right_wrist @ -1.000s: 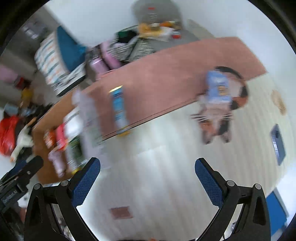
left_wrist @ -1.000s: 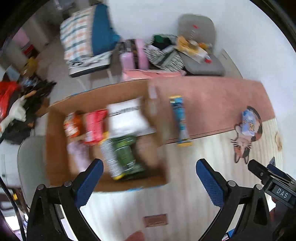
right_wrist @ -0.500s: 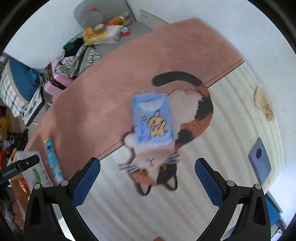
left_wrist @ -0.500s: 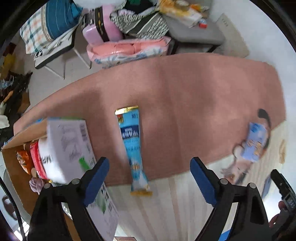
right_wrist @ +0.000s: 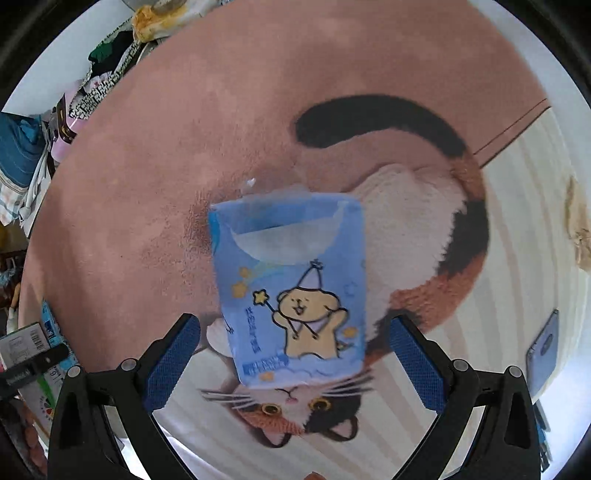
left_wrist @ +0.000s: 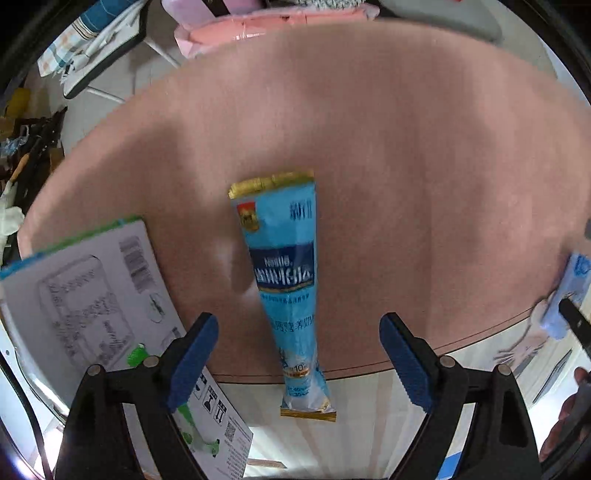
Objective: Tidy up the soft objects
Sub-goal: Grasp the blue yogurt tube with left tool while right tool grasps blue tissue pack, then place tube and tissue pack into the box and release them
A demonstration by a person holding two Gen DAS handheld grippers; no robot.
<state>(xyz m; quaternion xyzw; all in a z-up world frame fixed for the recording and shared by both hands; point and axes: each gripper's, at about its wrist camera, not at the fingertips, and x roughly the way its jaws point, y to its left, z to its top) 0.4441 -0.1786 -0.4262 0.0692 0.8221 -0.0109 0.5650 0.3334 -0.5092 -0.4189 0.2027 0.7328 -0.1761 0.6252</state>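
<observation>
A long blue Nestle snack pouch (left_wrist: 286, 280) lies on the pink rug (left_wrist: 406, 166), its lower end over the rug's edge. My left gripper (left_wrist: 297, 354) is open and empty, its jaws on either side of the pouch's lower part, above it. A blue tissue pack (right_wrist: 291, 291) with a cartoon bear lies on the cat picture of the rug (right_wrist: 417, 236). My right gripper (right_wrist: 293, 360) is open and empty, its jaws on either side of the pack's near end. The tissue pack also shows at the right edge of the left wrist view (left_wrist: 569, 295).
A cardboard box flap (left_wrist: 92, 295) with printed drawings stands at the left of the pouch; it also shows in the right wrist view (right_wrist: 26, 347). A blue phone (right_wrist: 545, 350) lies on the striped floor at right. Chairs with clothes and bags (left_wrist: 258, 22) stand beyond the rug.
Both grippers have moved away from the box and down toward the rug. The left one now frames the pouch and the right one frames the tissue pack, both much closer. Both stay open.
</observation>
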